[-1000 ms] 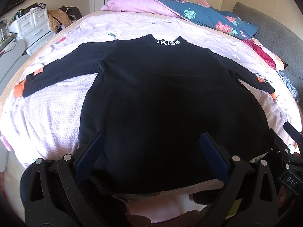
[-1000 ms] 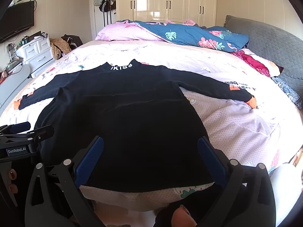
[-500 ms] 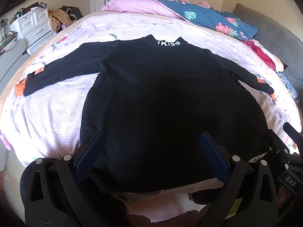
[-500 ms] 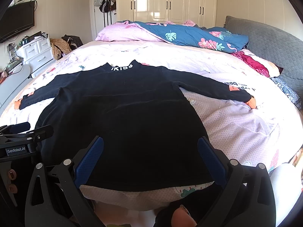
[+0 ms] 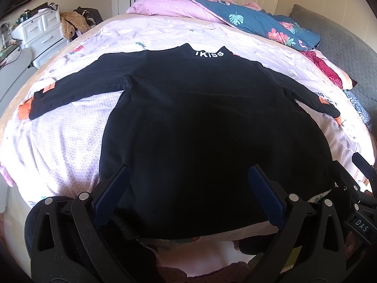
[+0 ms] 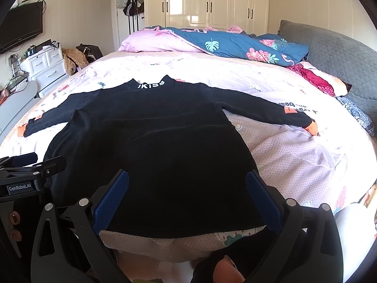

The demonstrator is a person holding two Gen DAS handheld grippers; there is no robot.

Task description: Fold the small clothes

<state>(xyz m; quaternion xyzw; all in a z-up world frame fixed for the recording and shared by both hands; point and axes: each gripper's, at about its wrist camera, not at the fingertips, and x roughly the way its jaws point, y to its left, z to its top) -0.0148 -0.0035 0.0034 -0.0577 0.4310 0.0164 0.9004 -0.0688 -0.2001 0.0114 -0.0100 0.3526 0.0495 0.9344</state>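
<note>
Broadly, the bed (image 6: pixel 294 160) carries the black top (image 6: pixel 150 155) spread flat, collar away, both sleeves out sideways, hem at the near edge. Nothing is folded yet, I judge. The left tool (image 5: pixel 188 193) and right tool (image 6: pixel 186 195) hover above the hem, each spread wide and gripping nothing. A good first fold would pinch one sleeve near its orange cuff (image 6: pixel 312 127) and lay it across the body without dragging the torso. Whether the fabric under the tools lies smooth is hard to say, since it reads as plain black; check for bunching before pinching.
</note>
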